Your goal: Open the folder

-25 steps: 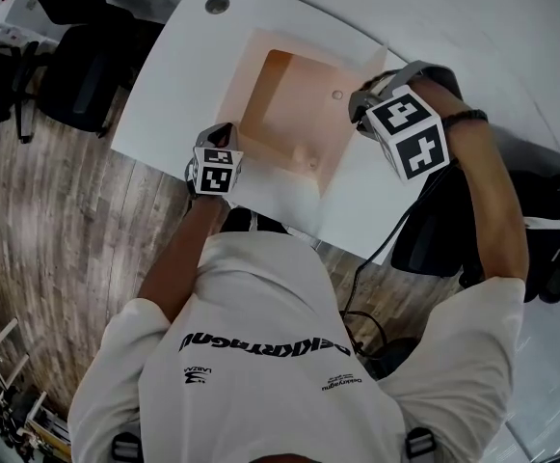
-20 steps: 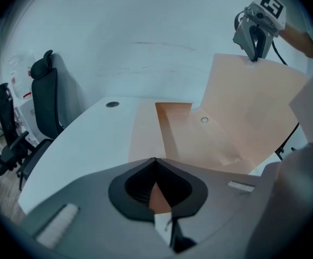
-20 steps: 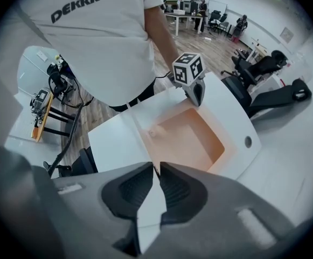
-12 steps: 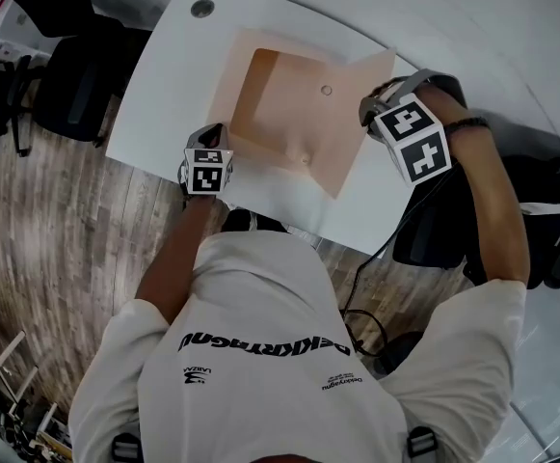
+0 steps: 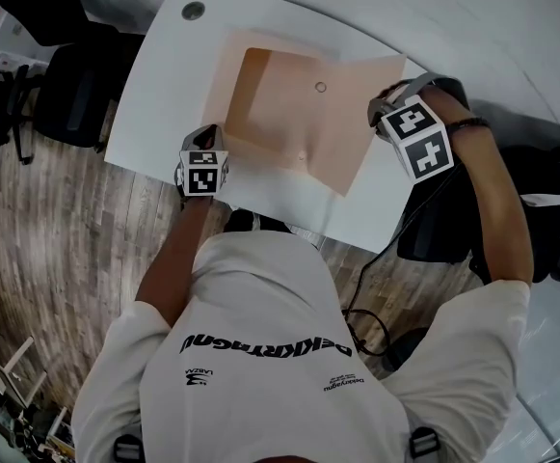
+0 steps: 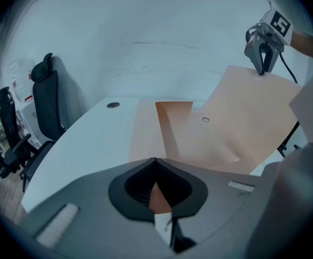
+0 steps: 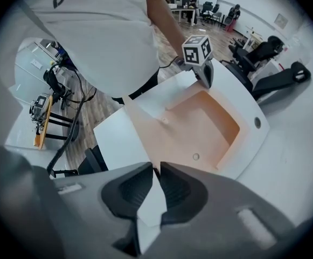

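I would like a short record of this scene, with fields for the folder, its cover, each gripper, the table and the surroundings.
folder: peach folder, partly open, lying on the white table
cover: cover raised at a slant on the right side, not laid flat
left gripper: left gripper shut on the folder's near left corner
right gripper: right gripper shut on the cover's outer edge
table detail: round cable hole near the far corner
surroundings: black office chairs beside the table, on a wood floor
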The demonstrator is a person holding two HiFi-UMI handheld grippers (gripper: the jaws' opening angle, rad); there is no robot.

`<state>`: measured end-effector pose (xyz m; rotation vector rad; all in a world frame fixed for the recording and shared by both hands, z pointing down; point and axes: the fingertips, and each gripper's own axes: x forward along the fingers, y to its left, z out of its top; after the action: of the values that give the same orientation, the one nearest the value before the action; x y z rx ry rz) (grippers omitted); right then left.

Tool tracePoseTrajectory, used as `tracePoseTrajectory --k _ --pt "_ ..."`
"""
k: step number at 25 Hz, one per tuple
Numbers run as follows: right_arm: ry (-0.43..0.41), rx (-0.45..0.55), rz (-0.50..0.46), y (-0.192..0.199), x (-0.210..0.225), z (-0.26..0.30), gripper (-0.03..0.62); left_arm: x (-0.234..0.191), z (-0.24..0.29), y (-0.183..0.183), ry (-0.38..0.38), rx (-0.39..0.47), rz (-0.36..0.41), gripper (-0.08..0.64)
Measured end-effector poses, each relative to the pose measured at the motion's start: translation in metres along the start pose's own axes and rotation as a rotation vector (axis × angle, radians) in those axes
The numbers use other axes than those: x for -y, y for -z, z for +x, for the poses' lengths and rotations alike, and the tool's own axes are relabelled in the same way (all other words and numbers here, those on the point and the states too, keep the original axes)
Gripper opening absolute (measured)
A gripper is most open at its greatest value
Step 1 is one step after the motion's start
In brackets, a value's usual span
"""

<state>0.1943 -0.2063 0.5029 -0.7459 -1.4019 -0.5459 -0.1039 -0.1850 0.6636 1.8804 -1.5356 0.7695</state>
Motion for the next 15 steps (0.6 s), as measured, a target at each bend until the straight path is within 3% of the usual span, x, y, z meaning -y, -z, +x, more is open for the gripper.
tracePoseTrajectory --k 15 --pt "-0.035 -0.046 0.033 0.029 -0.037 0.025 0.049 -0.001 -0.001 0.001 -0.012 -0.003 0.012 -0.006"
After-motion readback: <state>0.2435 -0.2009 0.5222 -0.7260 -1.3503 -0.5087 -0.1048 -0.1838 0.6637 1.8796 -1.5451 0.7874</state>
